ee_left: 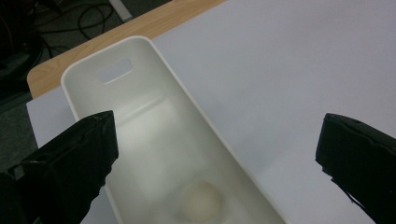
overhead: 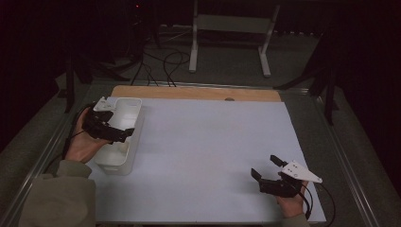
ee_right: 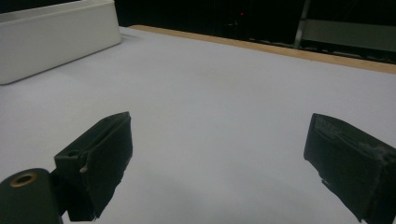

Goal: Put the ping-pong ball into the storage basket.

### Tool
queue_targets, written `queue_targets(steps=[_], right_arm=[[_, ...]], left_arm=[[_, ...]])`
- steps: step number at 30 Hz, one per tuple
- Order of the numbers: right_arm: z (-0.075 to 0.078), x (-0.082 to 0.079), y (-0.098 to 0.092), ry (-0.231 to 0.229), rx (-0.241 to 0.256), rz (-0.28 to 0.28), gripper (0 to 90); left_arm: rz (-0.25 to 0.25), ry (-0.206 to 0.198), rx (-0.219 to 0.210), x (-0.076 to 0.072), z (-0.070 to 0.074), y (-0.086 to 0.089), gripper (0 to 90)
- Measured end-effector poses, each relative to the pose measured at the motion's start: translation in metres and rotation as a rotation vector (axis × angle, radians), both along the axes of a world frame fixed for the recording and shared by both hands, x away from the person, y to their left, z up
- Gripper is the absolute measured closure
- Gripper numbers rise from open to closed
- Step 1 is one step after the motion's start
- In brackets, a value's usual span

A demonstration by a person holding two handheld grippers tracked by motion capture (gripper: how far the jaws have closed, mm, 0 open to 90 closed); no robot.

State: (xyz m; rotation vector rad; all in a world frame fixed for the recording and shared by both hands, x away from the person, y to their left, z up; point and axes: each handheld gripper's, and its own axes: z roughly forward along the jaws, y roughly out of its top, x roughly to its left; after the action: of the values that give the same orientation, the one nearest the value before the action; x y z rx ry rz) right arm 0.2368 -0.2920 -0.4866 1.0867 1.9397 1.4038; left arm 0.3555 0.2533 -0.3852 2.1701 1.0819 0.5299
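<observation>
The white bin (overhead: pixel 135 109) stands at the left edge of the tabletop (overhead: pixel 208 142), its long axis running toward the far wooden edge strip (overhead: pixel 198 92), and the wide surface between the bin and the right edge is bare. The left hand-held gripper (overhead: pixel 124 135) hovers over the bin's near half with jaws spread apart and nothing between them; a pale ball (ee_left: pixel 200 199) lies on the bin floor just below them. The right hand-held gripper (overhead: pixel 267 167) sits near the front right corner, jaws spread apart on nothing, well apart from the bin.

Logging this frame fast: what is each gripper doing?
Left gripper: open, empty, above the white bin.
Right gripper: open, empty.
</observation>
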Motion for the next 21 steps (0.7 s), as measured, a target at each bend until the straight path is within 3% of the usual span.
queue_targets(steps=[21], right_arm=[[0.0, 0.0, 0.0, -0.007, -0.001, 0.0, 7.6]], left_arm=[[-0.023, -0.038, -0.041, -0.003, -0.009, -0.013, 0.0]])
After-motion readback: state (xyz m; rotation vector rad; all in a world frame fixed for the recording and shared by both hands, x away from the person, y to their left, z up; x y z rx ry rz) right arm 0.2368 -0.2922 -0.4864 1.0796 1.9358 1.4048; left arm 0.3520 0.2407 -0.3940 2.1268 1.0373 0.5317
